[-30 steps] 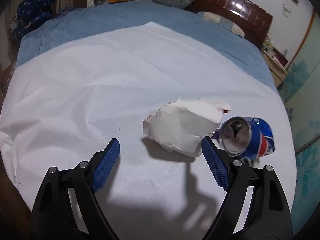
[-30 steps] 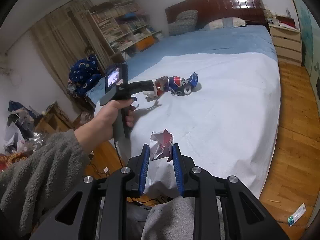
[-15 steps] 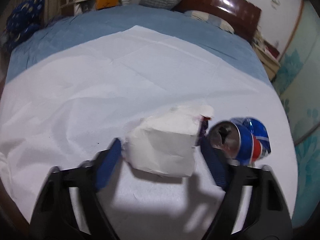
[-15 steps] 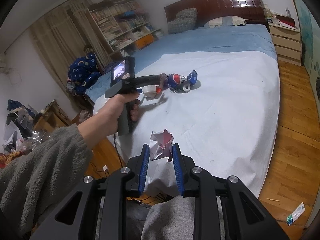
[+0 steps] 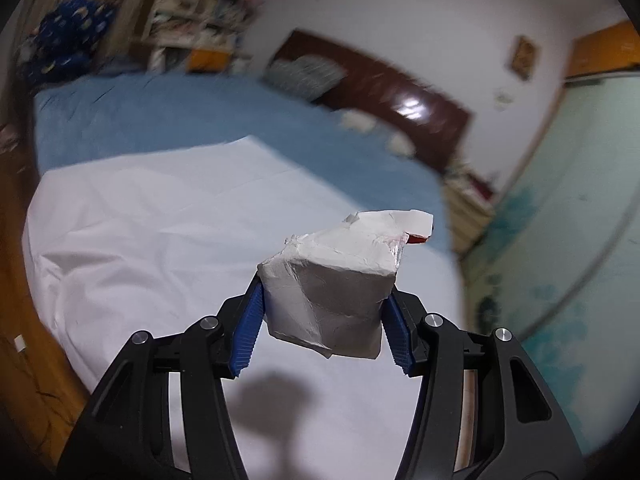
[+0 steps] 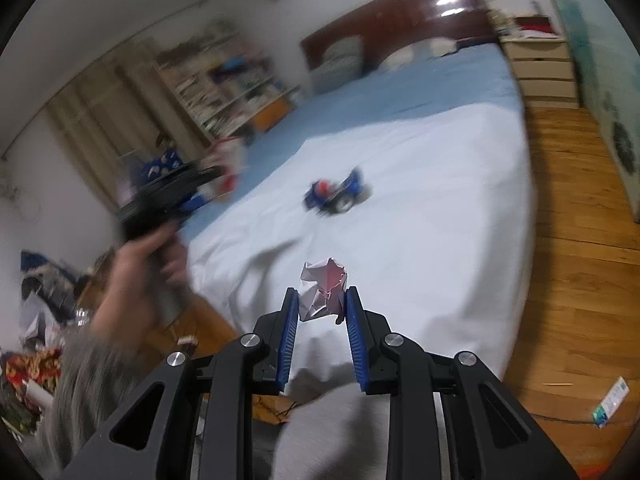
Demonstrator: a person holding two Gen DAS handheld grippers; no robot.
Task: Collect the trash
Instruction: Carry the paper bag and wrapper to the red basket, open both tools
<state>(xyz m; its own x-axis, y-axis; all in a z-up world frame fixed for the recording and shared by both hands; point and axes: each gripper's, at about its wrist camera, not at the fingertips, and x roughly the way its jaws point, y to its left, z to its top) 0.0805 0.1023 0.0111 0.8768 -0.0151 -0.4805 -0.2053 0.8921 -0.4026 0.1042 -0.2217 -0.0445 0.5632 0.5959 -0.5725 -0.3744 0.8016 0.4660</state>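
Observation:
My left gripper [image 5: 325, 292] holds a crumpled white carton [image 5: 344, 256] in the air above the white sheet [image 5: 140, 248]. Both blue pads press on its sides while the jaws are still closing. In the right wrist view that gripper is a dark blur [image 6: 172, 196] in a person's hand [image 6: 140, 264], raised at the left of the bed. My right gripper [image 6: 321, 292] is shut on a crumpled pink-and-white wrapper [image 6: 325, 278] over the bed's near edge. A crushed blue soda can [image 6: 334, 196] lies alone on the white sheet [image 6: 420, 240].
Beyond the white sheet are a blue bedspread [image 5: 168, 116] and a dark wooden headboard [image 6: 400, 20]. A wooden floor [image 6: 580, 280] with a small packet [image 6: 610, 402] lies at the right, by a nightstand [image 6: 544, 68]. Bookshelves [image 6: 224, 80] and clutter [image 6: 36, 320] stand at the left.
The left gripper closed on the white carton and lifted it up off the bed, away from the can. The right gripper kept its hold on the wrapper and shifted a little.

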